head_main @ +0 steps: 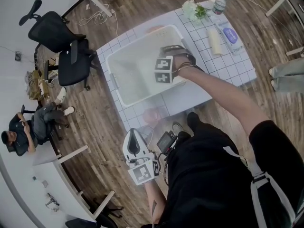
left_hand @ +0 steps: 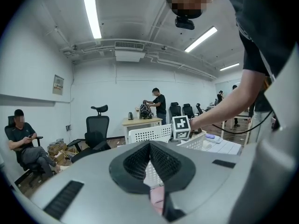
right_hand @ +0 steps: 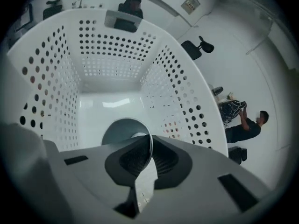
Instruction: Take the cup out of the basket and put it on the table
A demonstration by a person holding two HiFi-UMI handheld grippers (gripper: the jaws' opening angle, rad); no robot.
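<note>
Right fingers (right_hand: 135, 159) pinch the cup (right_hand: 120, 130) rim inside basket (right_hand: 107, 55).

Black office chair (head_main: 50, 32), seated person (head_main: 21, 136), water bottle (head_main: 219, 3), white flowers (head_main: 192, 8)

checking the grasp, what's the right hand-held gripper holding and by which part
The right hand-held gripper pinches the cup by its rim, inside the basket.

Ceiling tubes (left_hand: 91, 12) at eleven and two o'clock lit evenly; fisheye corners went black; the basket (head_main: 142, 38) looked hazy.
</note>
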